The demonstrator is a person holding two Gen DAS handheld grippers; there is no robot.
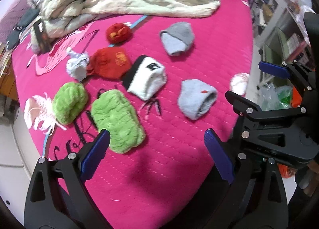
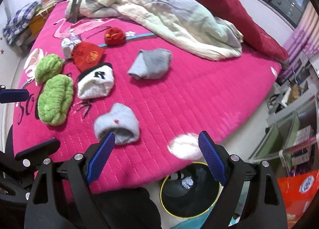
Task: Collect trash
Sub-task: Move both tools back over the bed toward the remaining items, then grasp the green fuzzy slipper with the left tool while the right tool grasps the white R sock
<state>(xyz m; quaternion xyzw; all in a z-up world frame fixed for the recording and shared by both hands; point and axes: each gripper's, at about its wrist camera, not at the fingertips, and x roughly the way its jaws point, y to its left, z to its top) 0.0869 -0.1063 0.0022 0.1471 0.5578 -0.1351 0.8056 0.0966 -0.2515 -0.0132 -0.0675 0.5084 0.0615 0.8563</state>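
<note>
A: We saw the left gripper (image 1: 157, 147) low in its frame with its blue fingers (image 1: 95, 155) spread wide, nothing between them, above the pink bed (image 1: 179, 149).

B: And the right gripper (image 2: 157, 149) was the same, fingers (image 2: 212, 157) apart and empty. A blurred white wad (image 2: 184, 148) showed just left of its right finger, at the bed's near edge in the lower middle of the frame; we could not tell whether it touched the bed or the finger.

A: From the left view that white wad (image 1: 239, 83) sat at the right, by the bed edge. We also noted a crumpled silver-grey paper ball (image 1: 76, 65) at the centre left, touching the red sock bundle (image 1: 110, 63).

B: We saw the black bin (image 2: 189, 191) with a yellow rim on the floor at the bottom centre, a crumpled paper (image 2: 187, 182) inside. Green sock bundles (image 2: 54, 102) lay at the left, grey ones (image 2: 117, 126) nearer the middle.
</note>
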